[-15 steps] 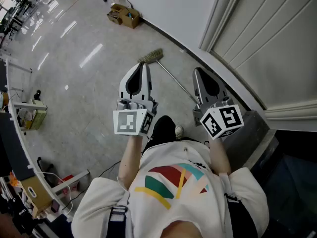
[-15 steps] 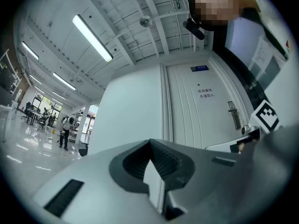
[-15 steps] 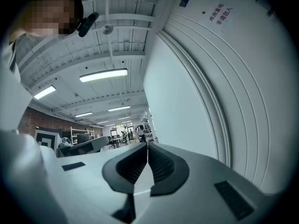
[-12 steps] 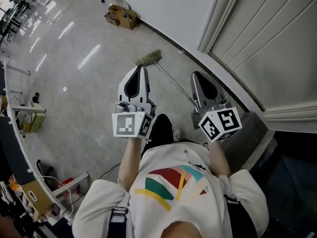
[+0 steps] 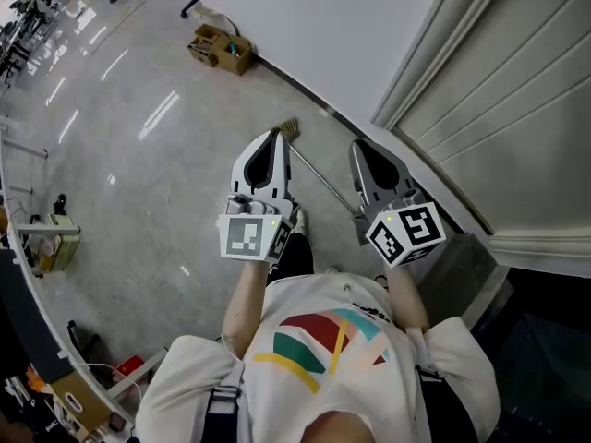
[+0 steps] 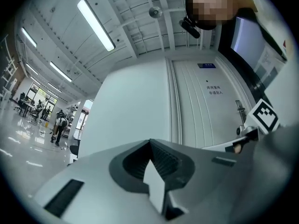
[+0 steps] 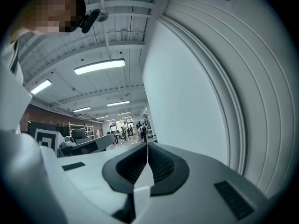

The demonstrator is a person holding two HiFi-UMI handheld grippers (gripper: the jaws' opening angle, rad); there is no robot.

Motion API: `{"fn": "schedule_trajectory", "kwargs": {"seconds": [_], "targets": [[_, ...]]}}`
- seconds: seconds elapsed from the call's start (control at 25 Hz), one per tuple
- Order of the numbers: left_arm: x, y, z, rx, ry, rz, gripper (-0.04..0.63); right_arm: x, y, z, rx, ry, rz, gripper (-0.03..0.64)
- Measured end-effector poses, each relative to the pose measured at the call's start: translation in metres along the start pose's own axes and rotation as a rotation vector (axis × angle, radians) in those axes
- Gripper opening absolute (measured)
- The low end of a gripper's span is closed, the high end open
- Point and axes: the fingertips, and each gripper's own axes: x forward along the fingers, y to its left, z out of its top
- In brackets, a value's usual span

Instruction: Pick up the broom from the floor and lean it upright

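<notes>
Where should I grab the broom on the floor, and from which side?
Take the broom by its thin handle, mid-length, from above, jaws across it: it lies flat beside the wall, bristles at the far end. The right gripper is nearest but shut; open it first.

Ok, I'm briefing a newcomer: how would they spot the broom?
Look along the foot of the white wall. The broom lies flat on the floor there, nearer the person than the cardboard box. It alone is long and thin, with straw-coloured bristles.

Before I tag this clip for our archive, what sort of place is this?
Probably a big open workshop or lab hall: polished floor, strip lights on an exposed ceiling, distant workbenches with people.
</notes>
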Motion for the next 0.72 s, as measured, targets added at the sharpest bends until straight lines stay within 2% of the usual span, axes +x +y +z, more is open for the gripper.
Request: {"fn": "schedule_trajectory", "kwargs": {"seconds": [0.28,0.4,0.72], "targets": [[0.080,0.076,0.007,-0.039,-0.010,-0.041,0.046,0.100,-0.023,0.020,-0.012,0.010,-0.034,0.015],[0.111,0.101,-0.006,-0.056,0.018,-0.070,0.046,0.130,-0.035,0.022,-0.012,0.017,-0.056,0.015],[0.171,0.114,-0.047,-0.057,0.084,-0.112,0.046,0.156,-0.091,-0.004,0.054,0.084,-0.140,0.015]]}}
